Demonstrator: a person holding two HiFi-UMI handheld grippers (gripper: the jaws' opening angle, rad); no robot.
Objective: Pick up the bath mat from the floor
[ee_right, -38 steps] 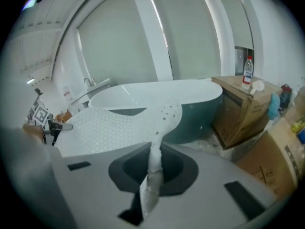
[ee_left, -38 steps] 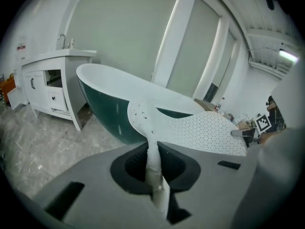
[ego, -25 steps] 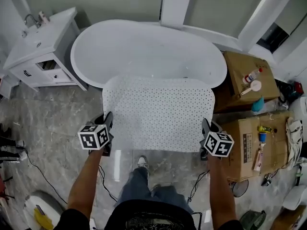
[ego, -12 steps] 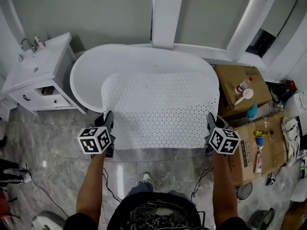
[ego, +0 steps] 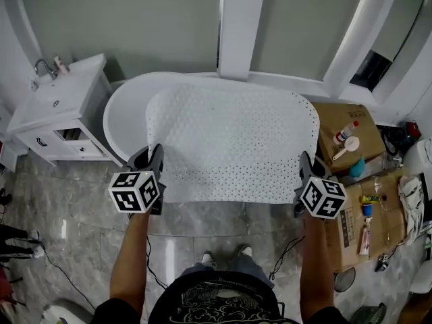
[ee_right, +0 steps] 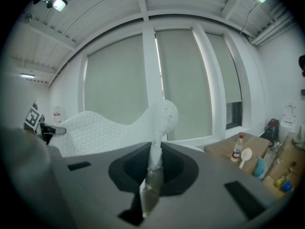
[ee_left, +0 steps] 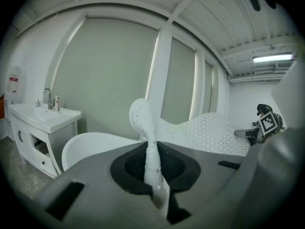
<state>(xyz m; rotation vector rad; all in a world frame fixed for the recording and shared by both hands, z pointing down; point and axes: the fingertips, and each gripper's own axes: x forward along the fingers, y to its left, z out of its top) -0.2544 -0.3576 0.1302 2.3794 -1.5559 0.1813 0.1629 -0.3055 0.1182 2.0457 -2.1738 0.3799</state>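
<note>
The white perforated bath mat hangs spread out in the air between my two grippers, above the white bathtub. My left gripper is shut on the mat's near left corner, and in the left gripper view the pinched mat edge stands up between the jaws. Over at the near right corner my right gripper is shut on the mat as well; the right gripper view shows the mat edge clamped in the jaws. The mat covers most of the tub.
A white vanity with sink and tap stands at the left. Cardboard boxes with bottles and a spoon sit at the right. A white pillar rises behind the tub. Cables lie on the grey marble floor.
Both grippers have risen and moved forward with the mat. The mat has gone from hanging in front of the tub to spread over it.
</note>
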